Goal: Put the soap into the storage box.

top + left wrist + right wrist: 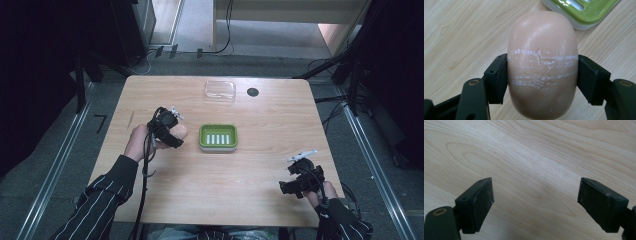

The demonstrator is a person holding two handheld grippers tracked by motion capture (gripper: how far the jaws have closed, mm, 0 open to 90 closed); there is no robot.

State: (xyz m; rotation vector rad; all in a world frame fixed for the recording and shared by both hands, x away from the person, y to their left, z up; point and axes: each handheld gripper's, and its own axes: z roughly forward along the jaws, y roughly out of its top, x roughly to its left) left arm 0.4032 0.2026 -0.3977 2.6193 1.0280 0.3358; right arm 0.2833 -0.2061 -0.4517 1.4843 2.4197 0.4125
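Your left gripper (541,75) pinches a peach-coloured soap bar (542,60) across its scuffed middle, jaws pressed to both sides, held above the wooden table (260,175) just left of the green soap dish (218,136). Your right gripper (536,200) hangs over bare wood at the near right corner, jaws spread wide. A clear plastic lid (220,91) lies at the far edge.
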